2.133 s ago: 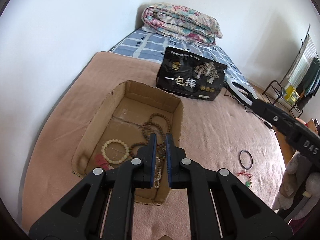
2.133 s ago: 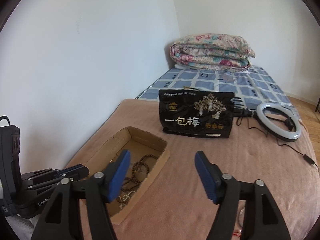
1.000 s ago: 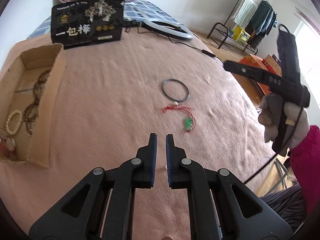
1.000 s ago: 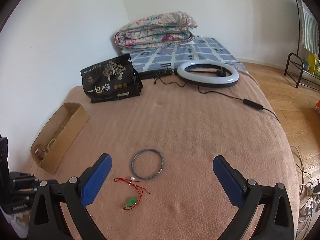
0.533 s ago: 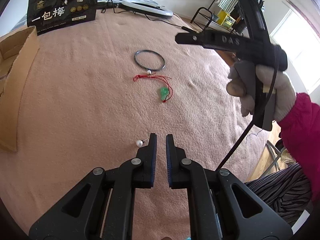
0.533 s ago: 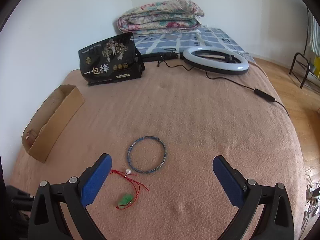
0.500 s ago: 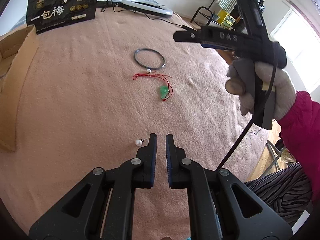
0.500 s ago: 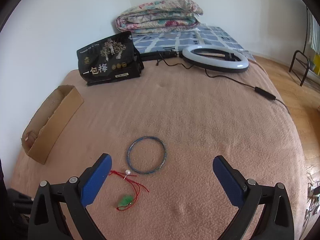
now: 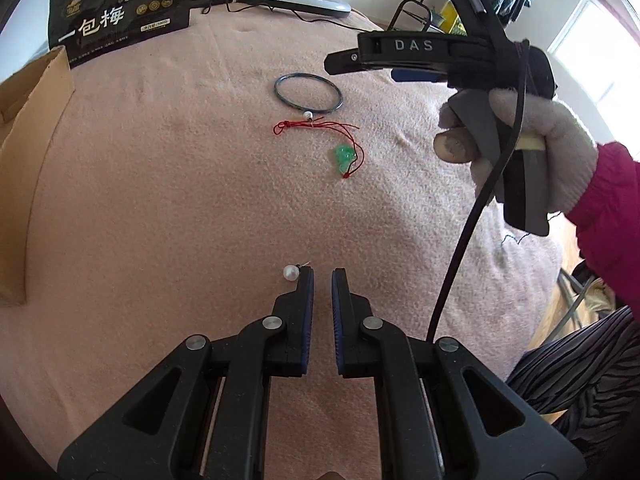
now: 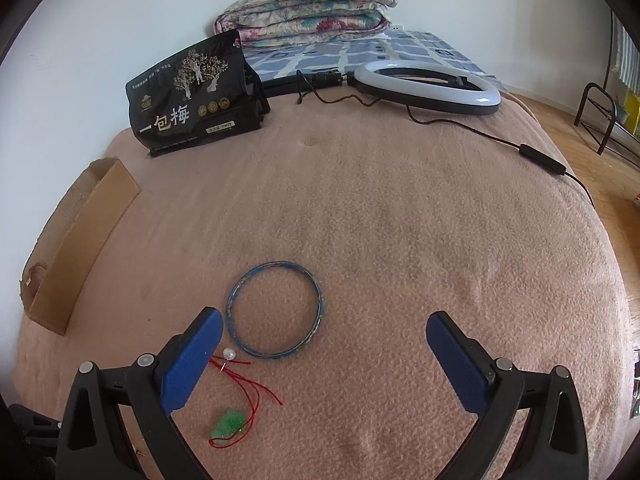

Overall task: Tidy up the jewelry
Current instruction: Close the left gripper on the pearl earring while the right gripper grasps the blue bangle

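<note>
Judging by what lies loose on the pink blanket (image 10: 400, 208), the sorting is only partly done: the cardboard box (image 10: 80, 236) at the blanket's left edge is the likely home for the pieces, but its inside is hidden here, and three items remain outside it. The blue bangle (image 10: 275, 307) lies well to the right of the box; the red-cord necklace with a green pendant (image 10: 230, 426) sits just on the near side of the bangle, its small white bead almost touching the ring. A loose pearl (image 9: 291, 272) rests apart from both. The left gripper (image 9: 322, 276) is closed and empty, the pearl just beside its left fingertip. The right gripper (image 10: 322, 330) hangs spread wide above the bangle, holding nothing.
</note>
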`<state>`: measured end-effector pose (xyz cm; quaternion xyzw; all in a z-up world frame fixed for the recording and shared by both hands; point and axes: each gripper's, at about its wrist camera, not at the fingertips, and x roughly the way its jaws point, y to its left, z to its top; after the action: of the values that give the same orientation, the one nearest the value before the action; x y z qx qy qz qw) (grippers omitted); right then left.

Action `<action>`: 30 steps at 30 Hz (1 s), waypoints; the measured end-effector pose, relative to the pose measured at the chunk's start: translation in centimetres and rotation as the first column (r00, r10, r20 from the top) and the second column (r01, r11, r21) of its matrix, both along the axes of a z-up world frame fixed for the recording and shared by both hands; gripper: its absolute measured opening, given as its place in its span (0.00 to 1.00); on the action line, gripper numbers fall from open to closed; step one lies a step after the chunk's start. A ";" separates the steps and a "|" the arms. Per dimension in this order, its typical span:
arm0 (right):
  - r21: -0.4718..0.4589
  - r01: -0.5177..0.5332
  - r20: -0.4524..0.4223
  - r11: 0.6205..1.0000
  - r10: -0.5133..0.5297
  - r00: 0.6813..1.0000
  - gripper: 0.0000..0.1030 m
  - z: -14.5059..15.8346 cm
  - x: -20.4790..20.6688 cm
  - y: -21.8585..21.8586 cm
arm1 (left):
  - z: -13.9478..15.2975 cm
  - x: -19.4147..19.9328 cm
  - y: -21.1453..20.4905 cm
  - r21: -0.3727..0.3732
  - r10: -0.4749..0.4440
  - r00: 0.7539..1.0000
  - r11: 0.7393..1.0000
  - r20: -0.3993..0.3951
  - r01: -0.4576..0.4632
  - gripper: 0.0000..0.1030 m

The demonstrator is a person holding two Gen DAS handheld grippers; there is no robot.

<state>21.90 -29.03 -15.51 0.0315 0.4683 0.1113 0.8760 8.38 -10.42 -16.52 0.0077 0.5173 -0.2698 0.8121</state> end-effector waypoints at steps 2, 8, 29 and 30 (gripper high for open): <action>0.003 0.002 0.011 1.000 -0.002 1.000 1.00 0.1 0.0 0.0 | 0.0 -0.2 -0.2 0.029 0.000 1.000 1.000 0.023 -0.001 0.06; 0.011 0.000 0.013 1.000 -0.001 1.000 1.00 0.1 0.2 0.0 | 0.3 -0.3 0.1 0.032 0.023 0.998 0.999 0.051 -0.025 0.42; -0.017 -0.057 -0.005 0.998 0.057 0.998 1.00 -2.1 1.2 2.7 | -0.8 0.5 0.0 0.043 0.002 0.999 0.999 0.052 -0.004 0.22; -0.020 -0.058 -0.008 0.998 0.058 0.998 1.00 -2.1 1.2 2.7 | -1.0 0.6 0.0 0.042 0.004 0.999 0.999 0.049 -0.006 0.22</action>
<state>23.09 -26.34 -17.65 0.0096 0.4733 0.1318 0.8709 8.97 -10.47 -17.54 0.0301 0.5029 -0.2564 0.8249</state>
